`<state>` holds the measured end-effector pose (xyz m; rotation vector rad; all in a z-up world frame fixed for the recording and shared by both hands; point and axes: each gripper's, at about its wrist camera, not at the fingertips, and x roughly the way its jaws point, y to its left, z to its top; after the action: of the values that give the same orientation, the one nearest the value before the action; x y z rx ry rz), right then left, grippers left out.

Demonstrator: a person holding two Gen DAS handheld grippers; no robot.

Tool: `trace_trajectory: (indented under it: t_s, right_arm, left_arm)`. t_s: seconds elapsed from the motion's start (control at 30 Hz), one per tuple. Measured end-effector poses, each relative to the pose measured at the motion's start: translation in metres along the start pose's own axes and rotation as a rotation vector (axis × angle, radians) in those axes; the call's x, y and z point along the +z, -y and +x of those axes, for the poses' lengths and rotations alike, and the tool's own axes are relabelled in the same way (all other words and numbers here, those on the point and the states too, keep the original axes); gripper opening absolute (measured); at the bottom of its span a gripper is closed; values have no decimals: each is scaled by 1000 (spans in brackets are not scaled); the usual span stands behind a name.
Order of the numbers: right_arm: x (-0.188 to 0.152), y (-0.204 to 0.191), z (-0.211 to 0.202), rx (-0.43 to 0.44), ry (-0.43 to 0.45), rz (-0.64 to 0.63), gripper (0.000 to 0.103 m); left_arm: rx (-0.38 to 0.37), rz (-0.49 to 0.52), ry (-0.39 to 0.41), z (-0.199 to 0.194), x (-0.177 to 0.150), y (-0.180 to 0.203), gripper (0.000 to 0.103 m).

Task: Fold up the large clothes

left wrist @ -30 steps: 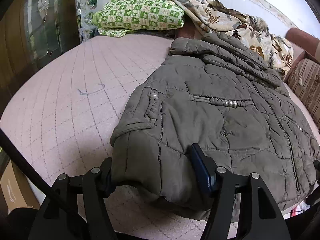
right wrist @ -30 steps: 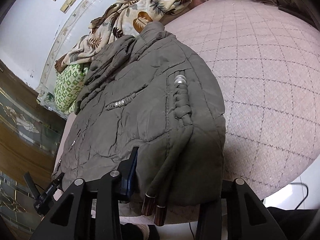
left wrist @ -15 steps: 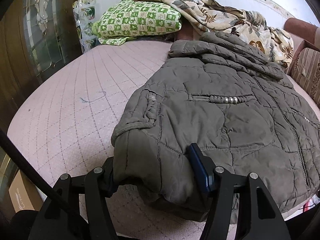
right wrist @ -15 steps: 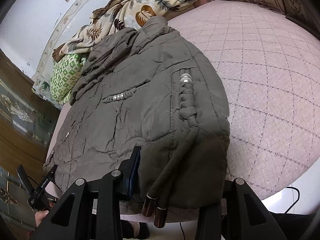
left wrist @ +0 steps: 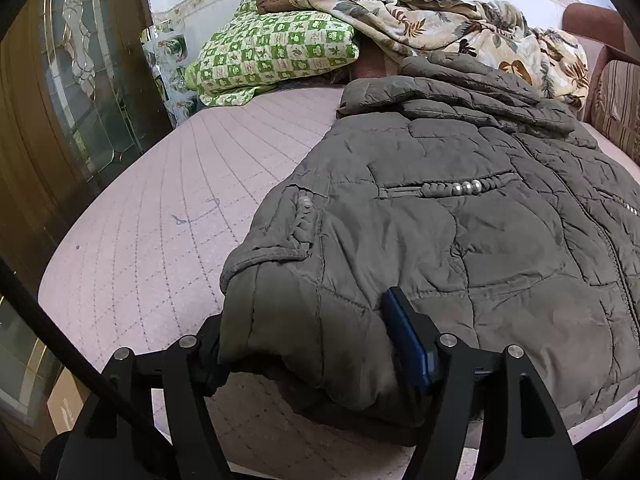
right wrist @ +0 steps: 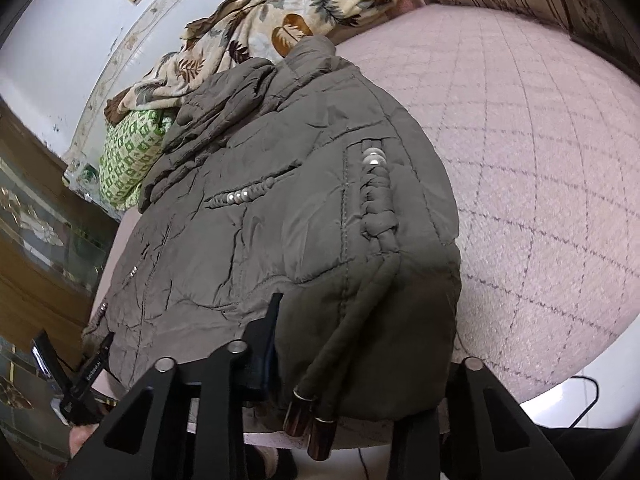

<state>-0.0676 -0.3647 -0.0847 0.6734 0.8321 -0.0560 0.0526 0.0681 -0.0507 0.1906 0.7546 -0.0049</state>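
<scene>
While the grey padded jacket (left wrist: 460,240) lay spread on the pink bed (left wrist: 160,220), both the left gripper (left wrist: 316,344) and right gripper (right wrist: 360,344) clamped its hem at six o'clock; small print on the neighbouring tool was unreadable.

Jacket (left wrist: 460,240) hem — cut off, right.

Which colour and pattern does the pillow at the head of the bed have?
The pillow is green and white, in a check; the left wrist view shows it best.
</scene>
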Motion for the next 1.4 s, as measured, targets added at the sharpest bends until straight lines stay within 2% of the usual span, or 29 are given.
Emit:
trace_trajectory:
  t_s: [0.1,0.77,0.83,1.03,1.2,1.4]
  right_arm:
    - [0,-7,-1,-25,10,-33,30]
    - [1,-4,1,-34,2,-12,31]
    - [1,-5,2,-38,2,-16,31]
    - [1,-9,2,-50,12,-31,30]
    - [1,-16,-5,-56,53,-76,25]
    - [1,-16,-9,-47,71,-77,25]
  left_arm:
    - [5,5,-4,0,1,0,70]
    - [24,46,9,-2,1,4,68]
    - [18,52,11,-2,1,5,65]
    - [26,110,45,-8,0,16,45]
    - [13,87,62,-12,5,14,30]
    - [9,73,84,-16,9,14,25]
